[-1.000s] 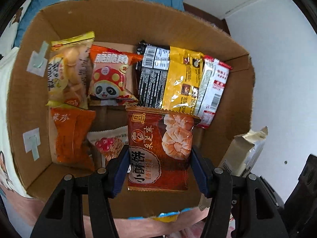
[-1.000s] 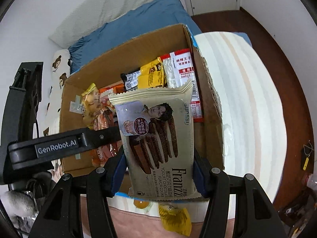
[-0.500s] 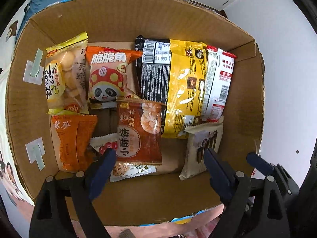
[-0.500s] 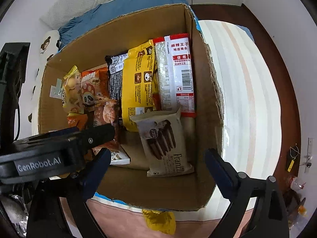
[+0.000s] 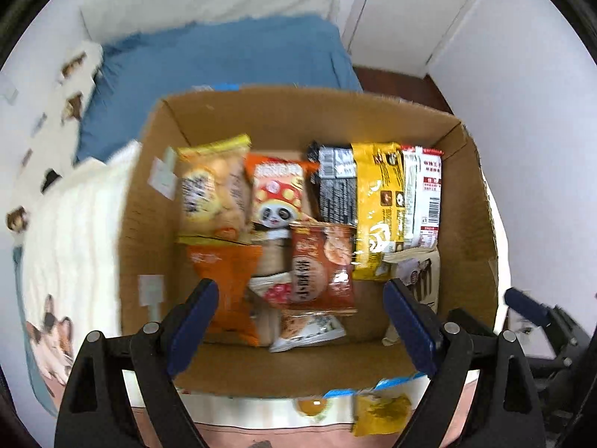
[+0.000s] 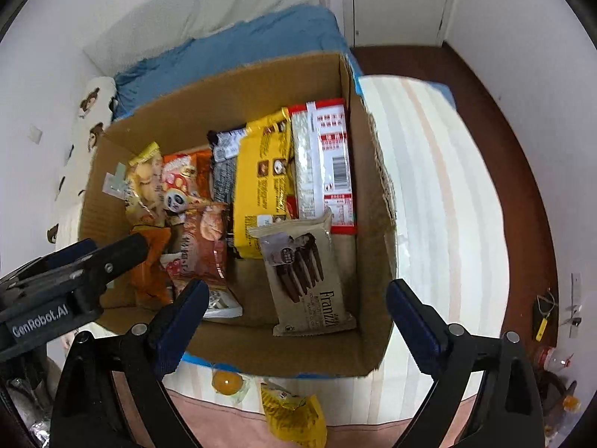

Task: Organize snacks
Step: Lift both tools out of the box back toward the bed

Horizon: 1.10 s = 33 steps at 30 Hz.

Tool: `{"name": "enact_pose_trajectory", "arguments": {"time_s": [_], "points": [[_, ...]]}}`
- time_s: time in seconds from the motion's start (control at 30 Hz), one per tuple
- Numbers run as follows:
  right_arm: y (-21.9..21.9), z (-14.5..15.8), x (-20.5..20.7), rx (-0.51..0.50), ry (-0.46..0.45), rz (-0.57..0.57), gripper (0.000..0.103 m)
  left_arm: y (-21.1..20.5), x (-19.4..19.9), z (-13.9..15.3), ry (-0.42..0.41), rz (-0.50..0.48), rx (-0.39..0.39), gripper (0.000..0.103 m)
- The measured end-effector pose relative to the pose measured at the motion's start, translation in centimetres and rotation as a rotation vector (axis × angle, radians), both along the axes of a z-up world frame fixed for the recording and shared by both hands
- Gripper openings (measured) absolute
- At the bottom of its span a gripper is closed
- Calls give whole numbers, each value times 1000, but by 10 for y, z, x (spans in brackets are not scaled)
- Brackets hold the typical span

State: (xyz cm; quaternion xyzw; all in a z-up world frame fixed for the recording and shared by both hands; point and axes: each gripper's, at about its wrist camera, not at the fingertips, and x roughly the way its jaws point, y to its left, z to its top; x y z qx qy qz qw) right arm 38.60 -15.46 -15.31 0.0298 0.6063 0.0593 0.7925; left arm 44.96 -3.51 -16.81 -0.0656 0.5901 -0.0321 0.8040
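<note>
Right wrist view: glossy crinkled snack packets (image 6: 261, 183) inside corrugated cardboard box (image 6: 238, 93).

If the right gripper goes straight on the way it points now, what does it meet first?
Probably the beige Franzzi chocolate-stick packet lying in the cardboard box; the open right gripper aims about at its near end, though depth is unclear.

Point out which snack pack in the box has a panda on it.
The orange pack in the back row, second from the left, between the yellow biscuit pack and the black pack. It alone shows a panda face.
</note>
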Motion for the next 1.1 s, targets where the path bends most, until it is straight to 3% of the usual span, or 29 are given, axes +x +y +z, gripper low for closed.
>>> {"name": "enact_pose_trajectory", "arguments": {"time_s": [0.2, 0.5, 0.7, 0.9, 1.1], "points": [[7, 29, -30, -30, -106, 29, 98, 11, -41, 32, -150, -6, 77, 90], [14, 85, -89, -12, -257, 49, 98, 23, -103, 73, -269, 12, 59, 90], [11, 105, -133, 52, -284, 43, 98, 29, -146, 87, -308, 27, 49, 90], [-1, 76, -166, 99, -196, 11, 98, 38, -180, 56, -231, 55, 40, 90], [-25, -2, -172, 135, -18, -95, 98, 72, -185, -13, -53, 169, 29, 90]]}}
